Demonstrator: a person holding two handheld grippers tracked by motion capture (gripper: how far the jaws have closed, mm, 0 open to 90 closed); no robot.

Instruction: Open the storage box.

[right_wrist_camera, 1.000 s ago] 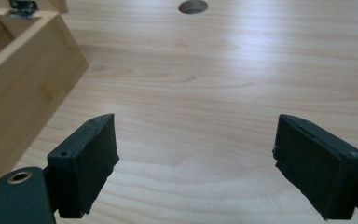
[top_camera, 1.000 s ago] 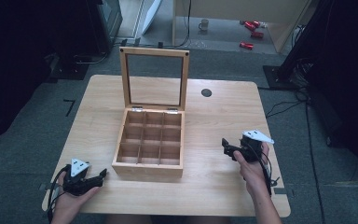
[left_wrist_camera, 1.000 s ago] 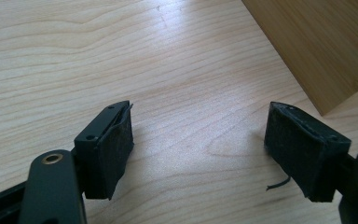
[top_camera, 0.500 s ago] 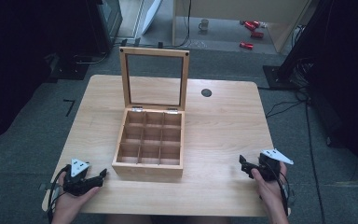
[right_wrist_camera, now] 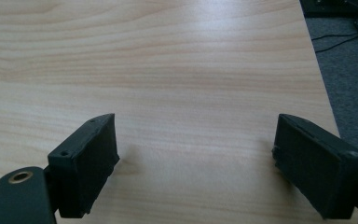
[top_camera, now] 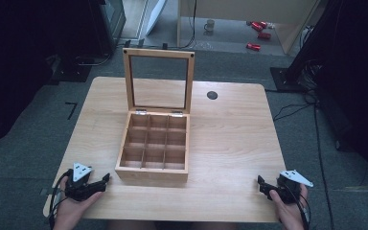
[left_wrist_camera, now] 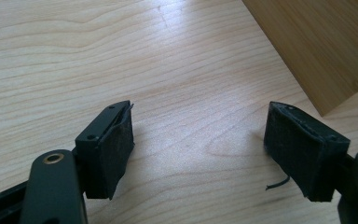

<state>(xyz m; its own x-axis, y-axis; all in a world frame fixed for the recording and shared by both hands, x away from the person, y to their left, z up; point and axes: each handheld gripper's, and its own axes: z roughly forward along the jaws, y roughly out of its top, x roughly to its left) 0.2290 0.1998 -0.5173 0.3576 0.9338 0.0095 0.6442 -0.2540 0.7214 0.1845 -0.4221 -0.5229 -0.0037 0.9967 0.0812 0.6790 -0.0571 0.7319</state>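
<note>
A wooden box with several empty compartments stands at the table's middle, its glass-paned lid raised upright at the back. My left gripper rests at the front left corner, open and empty, pointing toward the box, whose corner appears in the left gripper view beyond the jaws. My right gripper lies at the front right edge, open, with bare tabletop between its jaws.
The light wooden table has a dark round cable hole at the back right. Its right edge drops to grey carpet with cables. Dark equipment stands around; red objects lie on the floor behind.
My right gripper has drawn back from beside the box toward the front right edge of the table. The left gripper has stayed in place.
</note>
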